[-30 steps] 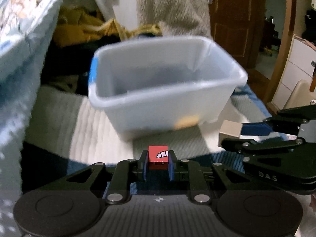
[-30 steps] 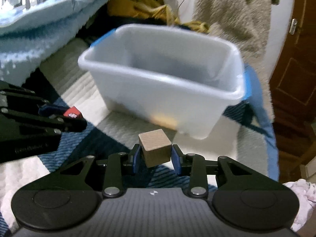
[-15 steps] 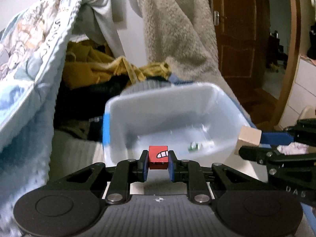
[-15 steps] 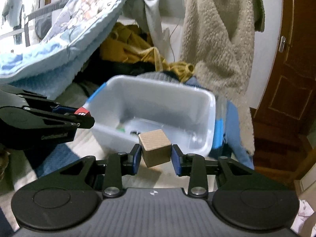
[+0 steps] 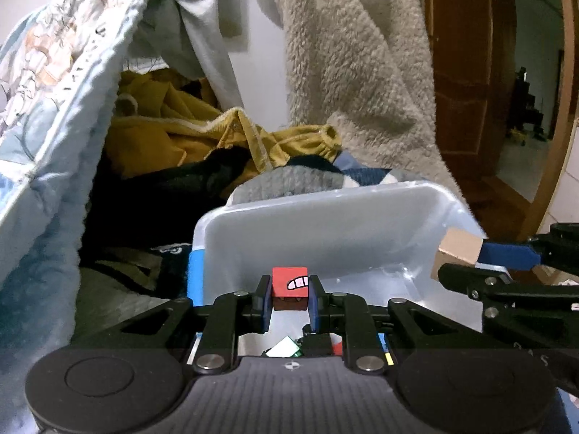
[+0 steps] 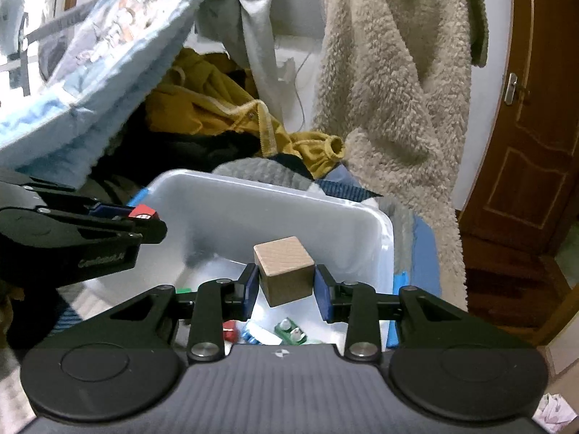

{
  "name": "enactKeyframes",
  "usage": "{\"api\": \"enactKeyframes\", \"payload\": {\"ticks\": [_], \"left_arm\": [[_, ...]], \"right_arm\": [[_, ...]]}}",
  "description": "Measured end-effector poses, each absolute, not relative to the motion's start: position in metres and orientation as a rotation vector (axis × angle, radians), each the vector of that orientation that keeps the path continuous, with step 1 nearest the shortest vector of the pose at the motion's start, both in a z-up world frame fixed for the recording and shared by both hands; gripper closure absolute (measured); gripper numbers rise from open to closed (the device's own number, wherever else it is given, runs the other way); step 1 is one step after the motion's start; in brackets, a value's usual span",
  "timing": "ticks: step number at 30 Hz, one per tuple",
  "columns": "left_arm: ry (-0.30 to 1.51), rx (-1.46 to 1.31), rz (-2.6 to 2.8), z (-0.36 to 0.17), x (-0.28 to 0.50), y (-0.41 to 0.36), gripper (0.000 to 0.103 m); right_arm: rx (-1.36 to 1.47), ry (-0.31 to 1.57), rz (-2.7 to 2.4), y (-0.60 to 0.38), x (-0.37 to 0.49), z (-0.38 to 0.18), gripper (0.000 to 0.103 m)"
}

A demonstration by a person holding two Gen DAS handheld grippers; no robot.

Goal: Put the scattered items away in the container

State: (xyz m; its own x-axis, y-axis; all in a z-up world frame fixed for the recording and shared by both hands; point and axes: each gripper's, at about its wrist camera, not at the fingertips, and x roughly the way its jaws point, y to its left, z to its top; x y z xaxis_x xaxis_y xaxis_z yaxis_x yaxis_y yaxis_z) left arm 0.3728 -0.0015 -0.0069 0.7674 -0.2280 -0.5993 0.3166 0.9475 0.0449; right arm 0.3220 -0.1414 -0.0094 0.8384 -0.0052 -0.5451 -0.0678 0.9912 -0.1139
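Observation:
My left gripper (image 5: 289, 298) is shut on a red cube with a white teeth mark (image 5: 290, 282) and holds it over the clear plastic container (image 5: 325, 231). My right gripper (image 6: 286, 287) holds a plain wooden cube (image 6: 284, 271) over the same container (image 6: 253, 217); its right pad stands just off the cube, which is tilted. Small toys lie on the container floor: a green piece (image 6: 291, 331), a red piece (image 6: 229, 332) and a blue piece (image 6: 251, 336). The right gripper with the wooden cube (image 5: 457, 246) shows at the right of the left wrist view. The left gripper with the red cube (image 6: 143, 212) shows at the left of the right wrist view.
Behind the container lie a mustard garment (image 5: 202, 133) and dark clothes. A pale blue quilt (image 5: 47, 108) hangs at the left, a beige fleece robe (image 6: 391, 90) at the right. A wooden door (image 6: 524, 144) stands far right. The container rests on a striped blanket.
Both grippers rose from the blanket in front of the container and came over its open top, each carrying its cube. The right gripper's pads have spread a little around the wooden cube.

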Motion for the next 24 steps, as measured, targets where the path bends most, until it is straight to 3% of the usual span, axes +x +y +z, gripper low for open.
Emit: {"api": "enactKeyframes", "payload": {"ticks": [7, 8, 10, 13, 17, 19, 24], "left_arm": [[0.679, 0.12, -0.287, -0.035, 0.384, -0.002, 0.079], [0.679, 0.121, -0.284, -0.036, 0.384, -0.003, 0.077], [0.669, 0.127, -0.269, -0.037, 0.382, -0.004, 0.06], [0.642, 0.141, -0.253, -0.031, 0.377, -0.006, 0.036], [0.64, 0.11, -0.263, -0.019, 0.374, 0.0, 0.033], [0.64, 0.101, -0.276, -0.014, 0.372, 0.003, 0.027], [0.607, 0.141, -0.276, -0.003, 0.363, 0.001, 0.025]], "right_arm": [[-0.123, 0.63, 0.023, -0.148, 0.346, -0.029, 0.066], [-0.126, 0.631, 0.022, -0.148, 0.346, -0.031, 0.066], [-0.133, 0.628, 0.015, -0.147, 0.347, -0.032, 0.065], [-0.146, 0.62, 0.027, -0.146, 0.347, -0.03, 0.043], [-0.186, 0.581, 0.014, -0.14, 0.338, -0.021, 0.029], [-0.195, 0.568, 0.012, -0.14, 0.335, -0.015, 0.026], [-0.213, 0.575, -0.002, -0.143, 0.323, -0.002, 0.018]]}}
